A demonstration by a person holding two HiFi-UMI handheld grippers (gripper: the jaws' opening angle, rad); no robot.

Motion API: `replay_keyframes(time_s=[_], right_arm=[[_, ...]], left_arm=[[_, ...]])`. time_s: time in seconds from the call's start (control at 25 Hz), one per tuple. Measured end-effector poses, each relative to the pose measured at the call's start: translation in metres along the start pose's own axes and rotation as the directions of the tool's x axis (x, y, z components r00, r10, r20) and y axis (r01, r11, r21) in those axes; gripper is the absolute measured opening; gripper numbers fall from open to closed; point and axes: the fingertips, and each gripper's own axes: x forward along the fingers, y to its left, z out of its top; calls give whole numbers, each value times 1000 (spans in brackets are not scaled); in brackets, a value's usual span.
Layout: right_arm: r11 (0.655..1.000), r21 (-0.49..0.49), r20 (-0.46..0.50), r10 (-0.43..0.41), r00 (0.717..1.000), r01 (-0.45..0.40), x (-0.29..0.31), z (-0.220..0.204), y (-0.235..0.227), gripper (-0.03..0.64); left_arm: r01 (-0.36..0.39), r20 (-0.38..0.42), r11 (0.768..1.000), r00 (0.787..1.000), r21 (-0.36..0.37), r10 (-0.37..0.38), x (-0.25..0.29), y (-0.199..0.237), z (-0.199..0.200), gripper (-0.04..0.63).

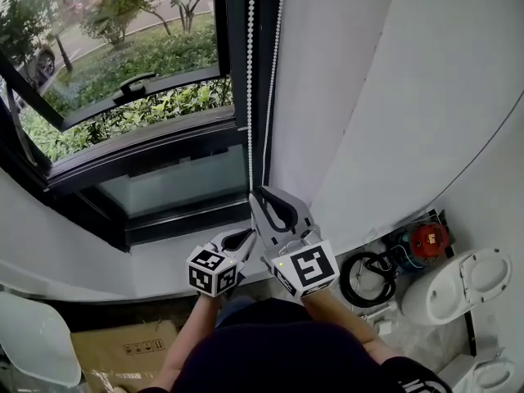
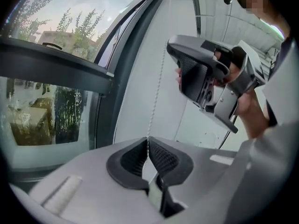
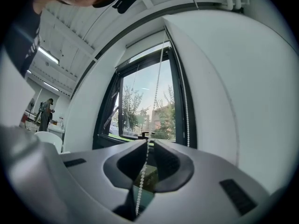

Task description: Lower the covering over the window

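Observation:
A white bead chain (image 1: 250,72) hangs in two strands along the dark window frame (image 1: 237,47). In the head view my right gripper (image 1: 260,193) is shut on the chain's left strand below the sill. My left gripper (image 1: 250,233) sits just under it, shut on the same strand. The left gripper view shows the chain (image 2: 156,97) rising from the closed left gripper (image 2: 148,141) towards the right gripper (image 2: 180,71). The right gripper view has the chain (image 3: 154,92) running through the closed right gripper (image 3: 146,143), with the second strand (image 3: 185,101) free. A pale blind edge (image 3: 145,45) shows at the window's top.
The window sash (image 1: 123,97) is tilted open over greenery. On the floor to the right lie a black cable coil (image 1: 364,281), a red tool (image 1: 427,240) and white fixtures (image 1: 458,285). A cardboard box (image 1: 123,354) and a white chair (image 1: 29,338) sit lower left.

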Motion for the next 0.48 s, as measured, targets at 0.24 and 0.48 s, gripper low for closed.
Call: replay_keyframes(time_s=[0.24, 0.48], right_arm=[[1000, -1, -8, 16, 1000, -16, -2, 0, 0, 14], [1000, 6, 1, 17, 1000, -17, -4, -2, 0, 14]], left_arm=[[-1, -73, 1000, 997, -10, 0, 8, -1, -31, 21], [-5, -161, 1000, 987, -31, 0, 15, 1, -69, 21]])
